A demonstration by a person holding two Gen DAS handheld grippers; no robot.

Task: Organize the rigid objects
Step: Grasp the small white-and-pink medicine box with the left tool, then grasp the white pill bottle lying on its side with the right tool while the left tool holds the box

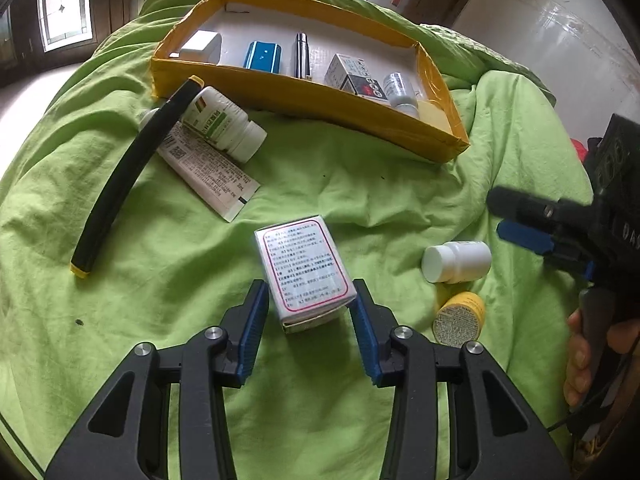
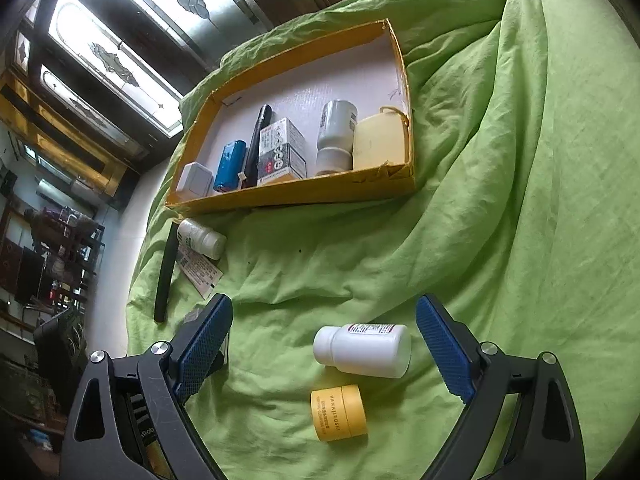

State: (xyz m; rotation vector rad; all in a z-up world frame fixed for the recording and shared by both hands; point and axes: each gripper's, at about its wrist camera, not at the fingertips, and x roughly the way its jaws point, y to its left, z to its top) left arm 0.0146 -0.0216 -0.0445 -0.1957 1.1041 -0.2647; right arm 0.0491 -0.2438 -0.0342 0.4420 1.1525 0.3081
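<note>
Now | white red-bordered medicine box (image 1: 306, 274) | left tongs (image 1: 310, 330) apart, straddling | right tongs (image 2: 324, 354) apart

A tray (image 1: 304, 94) is set at the far side of the bed (image 1: 360, 192); inside it an adapter (image 1: 202, 46), a battery pack (image 1: 262, 56), a pen (image 1: 303, 54), a carton (image 1: 352, 74) and a bottle (image 1: 398, 88) are lined up left to right. Before its left end a rod (image 1: 132, 172), a tube (image 1: 208, 168) and a second bottle (image 1: 224, 124) are piled, apparently touching. A box (image 1: 306, 272) is placed between the left tongs (image 1: 310, 320). To the right, a third bottle (image 2: 362, 348) is laid just behind a jar (image 2: 339, 412).
</note>
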